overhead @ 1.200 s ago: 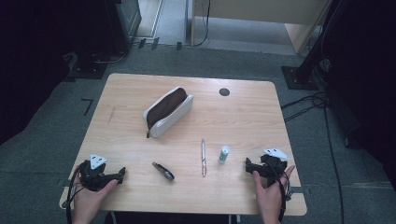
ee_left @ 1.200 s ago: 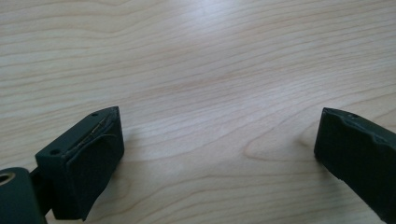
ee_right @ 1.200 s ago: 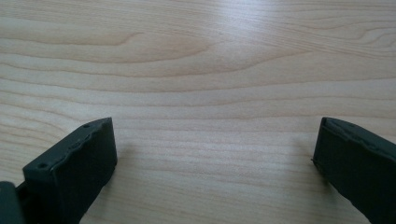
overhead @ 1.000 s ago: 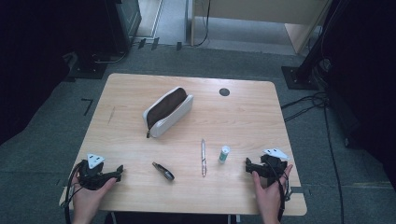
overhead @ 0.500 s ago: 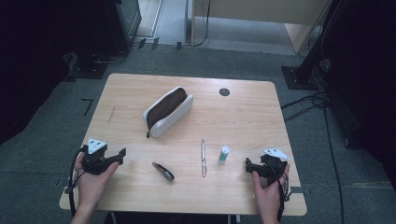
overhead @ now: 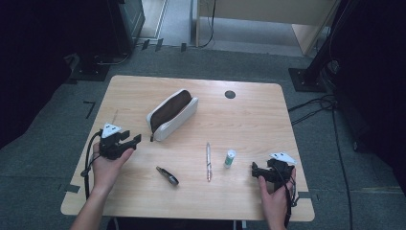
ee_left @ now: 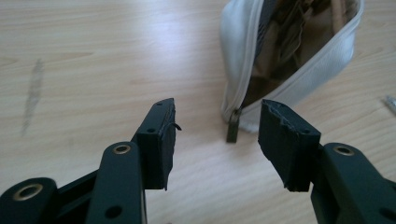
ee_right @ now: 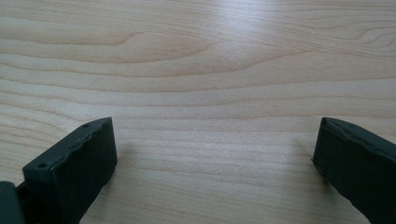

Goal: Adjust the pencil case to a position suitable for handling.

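I'm closing the left tongs toward the pouch zip pull at 12 o'clock, nothing gripped; right tongs are sitting wide open.

No text, label, brand, number or sign can be read anywhere. The white zipped fabric pouch with the brown inside near the middle of the light wooden table bears no lettering, and its dark zip pull is plain. The small white tube with the green cap toward the table's near edge may carry print, but it is too small to tell.
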{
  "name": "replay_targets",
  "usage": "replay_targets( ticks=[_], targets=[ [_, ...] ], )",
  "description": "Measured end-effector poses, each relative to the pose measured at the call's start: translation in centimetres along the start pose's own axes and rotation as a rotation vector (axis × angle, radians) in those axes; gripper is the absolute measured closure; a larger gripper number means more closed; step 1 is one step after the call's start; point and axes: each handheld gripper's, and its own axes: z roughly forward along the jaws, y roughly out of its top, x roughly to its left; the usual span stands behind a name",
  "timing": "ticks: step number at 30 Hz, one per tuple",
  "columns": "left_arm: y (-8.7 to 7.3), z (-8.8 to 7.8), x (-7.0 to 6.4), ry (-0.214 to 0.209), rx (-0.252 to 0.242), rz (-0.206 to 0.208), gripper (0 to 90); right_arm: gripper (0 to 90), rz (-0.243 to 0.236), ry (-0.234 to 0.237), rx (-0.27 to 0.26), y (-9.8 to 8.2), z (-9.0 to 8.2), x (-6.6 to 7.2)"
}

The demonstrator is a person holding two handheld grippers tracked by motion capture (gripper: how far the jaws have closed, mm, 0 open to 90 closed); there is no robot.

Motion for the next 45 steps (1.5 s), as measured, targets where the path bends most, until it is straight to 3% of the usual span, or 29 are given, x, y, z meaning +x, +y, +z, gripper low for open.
replay_targets(
  ticks=[6,9,12,25,32,38,45],
  targets=[
    [1.6,2.1,-0.4,-0.021,0.005,-0.027,44.4,0.0,0.000,0.000,0.000,0.0,0.0,0.0],
    [2.4,3.1,-0.6,-0.016,0.015,-0.005,44.1,0.0,-0.002,0.000,0.000,0.0,0.0,0.0],
    [2.8,3.7,-0.6,-0.021,0.023,-0.011,44.1,0.0,-0.002,0.000,-0.001,0.0,0.0,0.0],
    [3.4,6.2,-1.5,-0.011,0.071,0.021,49.4,0.0,-0.002,0.000,-0.002,0.0,0.0,0.0],
    [3.9,7.2,-2.1,-0.019,0.090,0.047,63.1,0.0,-0.001,0.000,-0.001,0.0,0.0,0.0],
    [4.1,7.1,-2.5,-0.080,0.086,0.065,80.0,0.0,-0.004,0.004,-0.001,0.0,0.0,0.0],
    [4.3,6.8,-3.1,-0.130,0.042,0.039,84.7,0.0,-0.007,0.008,0.000,0.0,0.0,0.1]
  ],
)
